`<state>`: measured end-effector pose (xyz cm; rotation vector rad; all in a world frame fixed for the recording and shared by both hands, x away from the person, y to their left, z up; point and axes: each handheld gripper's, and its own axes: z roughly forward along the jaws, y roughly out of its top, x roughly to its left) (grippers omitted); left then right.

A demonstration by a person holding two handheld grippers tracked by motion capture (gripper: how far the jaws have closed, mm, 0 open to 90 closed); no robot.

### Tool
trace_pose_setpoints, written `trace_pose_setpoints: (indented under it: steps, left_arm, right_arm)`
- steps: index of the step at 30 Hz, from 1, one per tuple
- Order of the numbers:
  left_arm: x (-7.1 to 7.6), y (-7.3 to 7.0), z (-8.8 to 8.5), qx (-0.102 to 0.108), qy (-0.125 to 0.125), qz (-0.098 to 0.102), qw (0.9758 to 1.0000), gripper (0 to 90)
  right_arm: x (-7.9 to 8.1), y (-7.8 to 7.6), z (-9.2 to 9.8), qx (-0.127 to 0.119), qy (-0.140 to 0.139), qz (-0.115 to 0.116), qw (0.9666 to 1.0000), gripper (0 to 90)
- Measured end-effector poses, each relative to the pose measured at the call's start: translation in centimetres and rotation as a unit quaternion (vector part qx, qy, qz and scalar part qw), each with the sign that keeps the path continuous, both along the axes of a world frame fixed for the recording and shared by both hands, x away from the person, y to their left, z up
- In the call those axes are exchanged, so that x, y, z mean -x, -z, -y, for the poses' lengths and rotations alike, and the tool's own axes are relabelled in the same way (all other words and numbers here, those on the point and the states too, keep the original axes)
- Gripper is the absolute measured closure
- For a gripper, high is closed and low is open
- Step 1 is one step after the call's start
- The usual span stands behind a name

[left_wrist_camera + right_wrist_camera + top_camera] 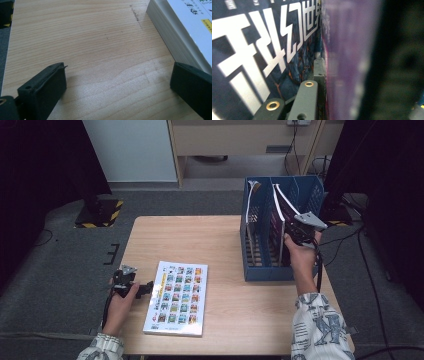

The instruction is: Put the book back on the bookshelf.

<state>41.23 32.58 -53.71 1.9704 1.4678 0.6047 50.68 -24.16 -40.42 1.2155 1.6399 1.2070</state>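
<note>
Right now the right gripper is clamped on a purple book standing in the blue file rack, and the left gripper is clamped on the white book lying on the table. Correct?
Not quite. The left gripper is open, its jaws apart over bare table beside the white book, as the left gripper view shows. The right gripper does clamp the purple book in the blue file rack.

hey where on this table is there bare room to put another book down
Bare wood runs along the table's far side, from its left edge to the blue file rack, and in front between the white book and the right forearm. Crowded: the rack's slots with standing books and the right gripper, and the near-left edge by the left gripper.
</note>
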Motion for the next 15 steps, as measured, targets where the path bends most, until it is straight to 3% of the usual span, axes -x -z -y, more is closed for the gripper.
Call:
trace_pose_setpoints:
  steps: [15]
  left_arm:
    - [0.0, -0.01, -0.01, -0.001, 0.001, 0.0, 1.0, 0.0]
  right_arm:
    - [0.8, 0.3, 0.01, 0.001, -0.024, 0.001, 0.9997, 80.7]
